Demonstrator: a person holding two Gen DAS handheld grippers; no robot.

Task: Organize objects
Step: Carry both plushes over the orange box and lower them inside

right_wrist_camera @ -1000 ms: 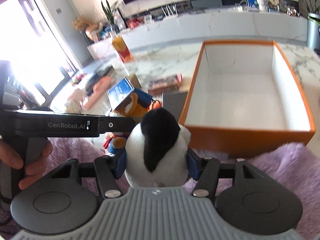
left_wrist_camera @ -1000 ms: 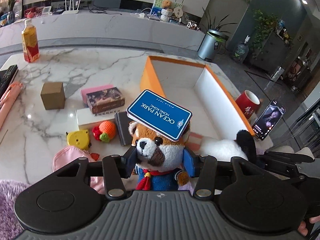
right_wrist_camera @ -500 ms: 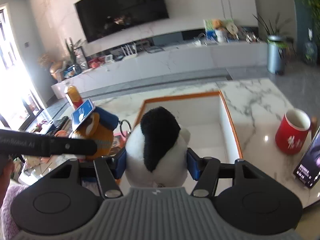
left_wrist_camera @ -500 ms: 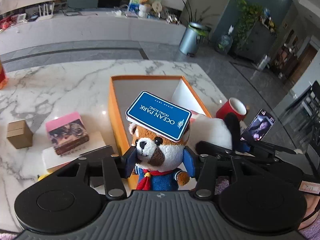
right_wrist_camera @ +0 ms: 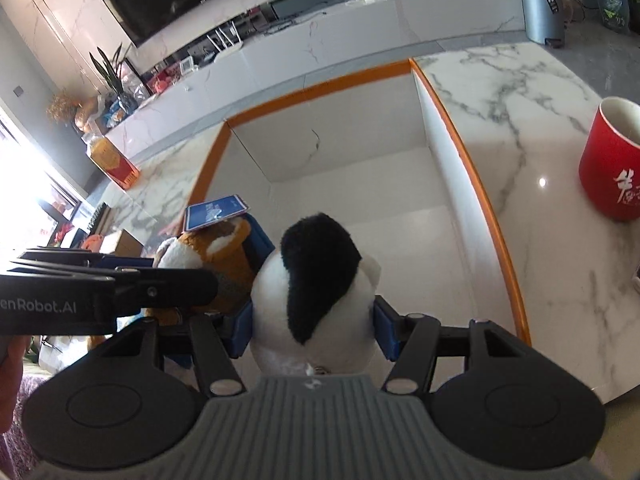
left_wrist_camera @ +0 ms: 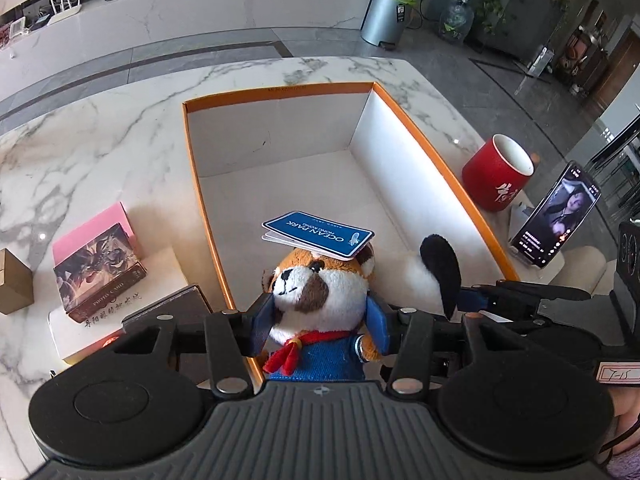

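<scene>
Gripping plush toys [left_wrist_camera: 320, 296], both claws [left_wrist_camera: 319, 316].

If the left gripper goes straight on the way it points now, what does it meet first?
Probably the white floor of the orange box. The left gripper, shut on the red panda toy, points down into the box, and nothing lies in that line; depth is uncertain.

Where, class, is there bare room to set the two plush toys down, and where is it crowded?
The whole white floor of the orange box is bare. Bare marble also lies between the box's right wall and the red mug. Left of the box it is crowded: the photo card box on a white slab and a brown carton.
</scene>
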